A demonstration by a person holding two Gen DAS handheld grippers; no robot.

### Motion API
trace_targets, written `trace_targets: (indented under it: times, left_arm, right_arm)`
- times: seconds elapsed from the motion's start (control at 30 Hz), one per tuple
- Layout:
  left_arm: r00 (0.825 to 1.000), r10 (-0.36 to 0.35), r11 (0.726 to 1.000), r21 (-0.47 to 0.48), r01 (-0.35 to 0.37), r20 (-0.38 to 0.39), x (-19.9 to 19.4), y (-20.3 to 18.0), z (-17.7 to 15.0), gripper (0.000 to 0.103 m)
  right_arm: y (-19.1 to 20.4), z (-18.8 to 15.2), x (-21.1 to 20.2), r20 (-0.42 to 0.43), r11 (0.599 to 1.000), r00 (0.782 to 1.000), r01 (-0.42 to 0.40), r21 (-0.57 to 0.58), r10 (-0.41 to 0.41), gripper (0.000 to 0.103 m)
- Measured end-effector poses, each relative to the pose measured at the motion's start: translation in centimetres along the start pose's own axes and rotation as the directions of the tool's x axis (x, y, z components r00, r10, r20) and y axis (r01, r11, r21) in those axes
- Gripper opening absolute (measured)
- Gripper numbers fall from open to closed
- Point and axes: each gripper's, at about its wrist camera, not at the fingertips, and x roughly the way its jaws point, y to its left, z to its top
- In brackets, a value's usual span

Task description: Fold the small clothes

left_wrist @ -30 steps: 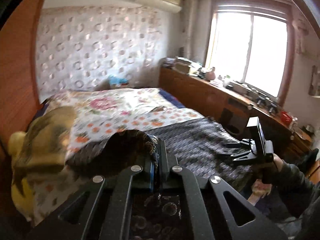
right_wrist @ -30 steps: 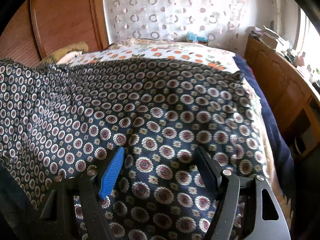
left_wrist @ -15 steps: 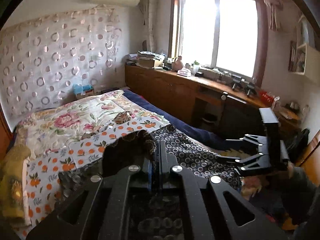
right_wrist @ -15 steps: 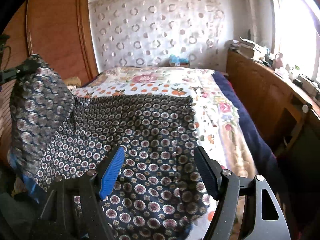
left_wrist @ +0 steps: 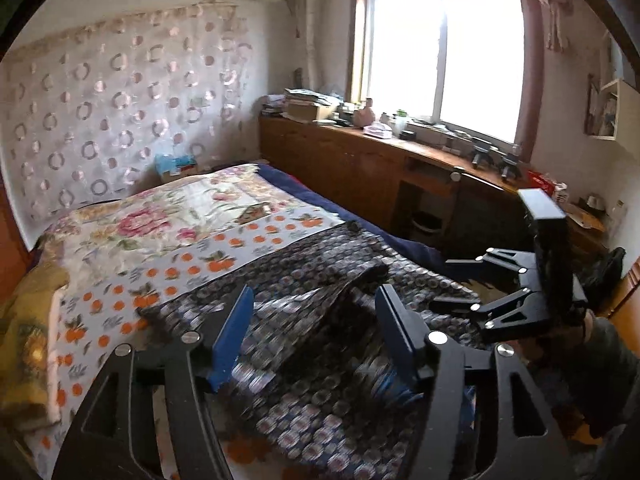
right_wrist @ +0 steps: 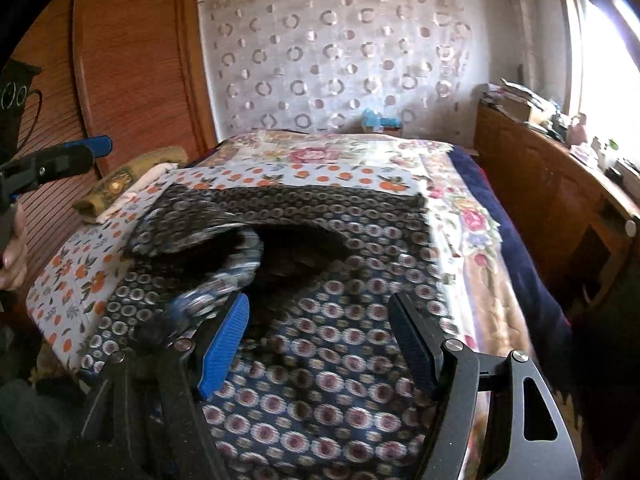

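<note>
A dark garment with a small round print (left_wrist: 320,300) lies spread on the near end of the bed. One flap (right_wrist: 224,224) is folded over it and blurred by motion. My left gripper (left_wrist: 314,320) hovers just above the folded part. Its jaws are opening, and the cloth lies under and between them without being pressed. My right gripper (right_wrist: 320,340) stands open over the garment's near edge with nothing clamped. In the left wrist view the right gripper (left_wrist: 448,284) is at the right. In the right wrist view the left gripper (right_wrist: 80,152) shows at the far left edge.
The bed carries a floral quilt (left_wrist: 168,216) with an orange-print sheet (right_wrist: 80,280). A yellow-brown bundle (left_wrist: 28,328) lies by the wooden wardrobe (right_wrist: 132,60). A cluttered wooden counter (left_wrist: 360,152) runs under the window. A blue box (right_wrist: 378,120) sits at the bed's far end.
My left gripper, shut on a fold of the garment, carried it across the bed and has now let it go; the flap drops onto the cloth. The right gripper lifted back, still open.
</note>
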Motion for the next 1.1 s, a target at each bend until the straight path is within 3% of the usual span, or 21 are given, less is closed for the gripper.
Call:
trace_targets:
  times: [0.3,0.43,0.8,1.1]
  left_arm:
    - [0.995,0.099,0.993,-0.057,-0.1,-0.021,-1.3,2.7,-4.2,0.064]
    - [0.992,0.122,0.99,-0.072,-0.124,-0.034,-1.3,3.6,-5.3,0.064]
    - [0.99,0.126,0.983,-0.124,-0.133,-0.062,-0.9,4.9,-7.5,0.064]
    - [0.99,0.128,0.981,-0.138,-0.135,-0.06,-1.1,5.1,-8.0,0.064]
  right_arm:
    - [0.7,1.7,4.6,-0.04,0.999,0.999,-0.03,-0.01,0.03,0.074]
    - [0.5,2.6,6.4,-0.058,1.0,0.998,0.008,-0.023,-0.009,0.078]
    - [-1.4,4.5,12.3,-0.194,1.0,0.981,0.001,-0.002,-0.001,0.081]
    - [-1.0,5.3,14.3,-0.23,0.999,0.973,-0.019,-0.036,0.011,0.081]
